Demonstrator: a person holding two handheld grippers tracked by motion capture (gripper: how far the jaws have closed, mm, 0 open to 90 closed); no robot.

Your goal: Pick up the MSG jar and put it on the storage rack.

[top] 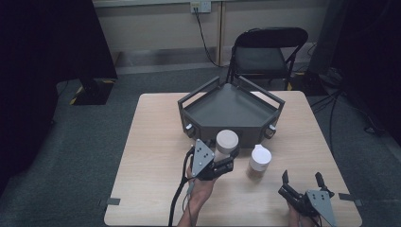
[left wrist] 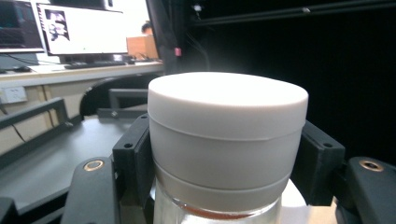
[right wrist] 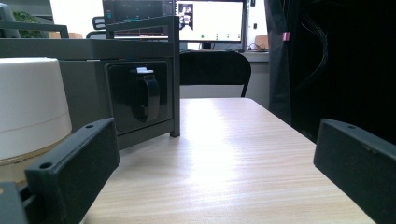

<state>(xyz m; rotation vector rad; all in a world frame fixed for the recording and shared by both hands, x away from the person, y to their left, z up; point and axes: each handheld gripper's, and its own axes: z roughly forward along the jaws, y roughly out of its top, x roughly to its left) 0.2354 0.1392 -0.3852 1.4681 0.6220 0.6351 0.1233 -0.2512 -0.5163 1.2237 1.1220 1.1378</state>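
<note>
Centrally, left claw (top: 226, 161) clamped on white-lidded jar (top: 227, 142), just in front of grey tray (top: 231, 108) on tabletop (top: 151, 156). Second white-lidded jar (top: 259, 159) standing apart to its right. Right claw (top: 302, 179) spread wide, gripping nothing, near tabletop's front right corner.

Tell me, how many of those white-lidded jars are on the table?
2. One jar is gripped at its lid by the left claw, just before the grey tray; the other jar stands free to its right.

Dim overhead view, glaring monitors
</note>
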